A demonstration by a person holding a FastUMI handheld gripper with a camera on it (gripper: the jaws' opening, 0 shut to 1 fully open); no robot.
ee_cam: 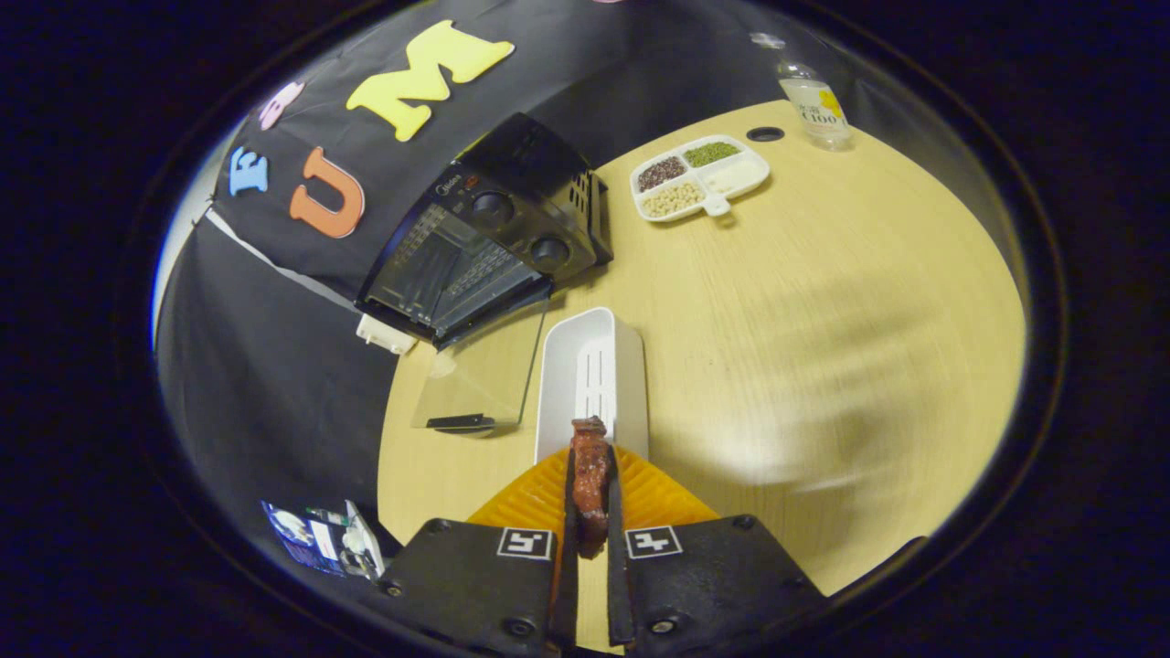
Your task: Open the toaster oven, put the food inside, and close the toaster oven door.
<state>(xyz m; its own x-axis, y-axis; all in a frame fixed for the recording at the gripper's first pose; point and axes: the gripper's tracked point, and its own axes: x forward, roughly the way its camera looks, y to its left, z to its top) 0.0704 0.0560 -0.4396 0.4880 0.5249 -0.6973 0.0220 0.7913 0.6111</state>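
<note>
A hand-held two-finger gripper carries a dark reddish-brown strip of cooked meat, both fingers pressed against its sides, above a pale wooden tabletop. The strip's long axis runs straight along the fingers, its far end poking just past their tips. Directly beneath and beyond the fingertips sits a long white plastic tray with a slotted floor, its length in line with the fingers. The black toaster oven with two round knobs stands well beyond the tray and off to the left of the gripper's line, at the table's far edge against the black cloth wall. Its clear glass door is already dropped open and lies flat on the table, its dark handle nearest the gripper, just left of the tray. The open cavity faces the gripper at an angle, so the coming move looks to call for a swing left and forward over the lowered door, with the strip going in end first. The gripper points ahead and tilts down toward the table. Farther right rest a white four-compartment dish of beans and grains and a clear bottle, both well apart from the path.
</note>
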